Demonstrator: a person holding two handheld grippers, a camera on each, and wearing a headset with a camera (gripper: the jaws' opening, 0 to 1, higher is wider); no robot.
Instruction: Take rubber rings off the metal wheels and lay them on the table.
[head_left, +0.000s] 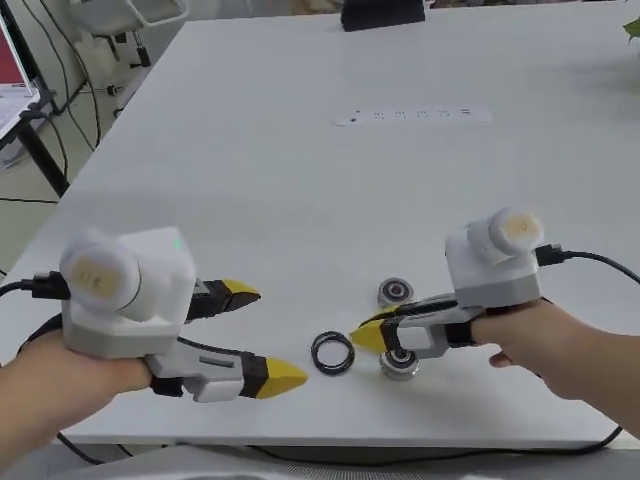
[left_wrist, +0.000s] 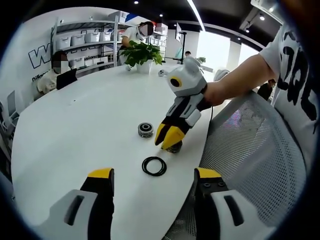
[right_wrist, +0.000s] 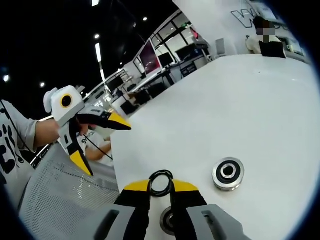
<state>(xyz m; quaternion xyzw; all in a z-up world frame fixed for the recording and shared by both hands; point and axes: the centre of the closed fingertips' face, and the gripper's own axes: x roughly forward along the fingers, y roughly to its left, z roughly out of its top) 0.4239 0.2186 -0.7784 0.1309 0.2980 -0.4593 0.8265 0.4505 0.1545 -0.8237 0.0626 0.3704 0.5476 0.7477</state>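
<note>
Down at the near edge of the white surface (head_left: 300, 170) we hold both tools low. Our left gripper (head_left: 270, 332) has its fingers spread wide and released, with nothing between them. Just to its right, one black rubber ring (head_left: 314, 353) lies flat and free on the surface. Our right gripper (head_left: 365, 337) has its fingers drawn almost together, a thin slit between the yellow tips, and we see nothing grasped in them. Those tips sit over the near wheel (head_left: 400, 365), just right of the ring. The far wheel (head_left: 396, 291) stands a little beyond, apart from both grippers. In the right gripper view the ring shows just past the fingertips.
</note>
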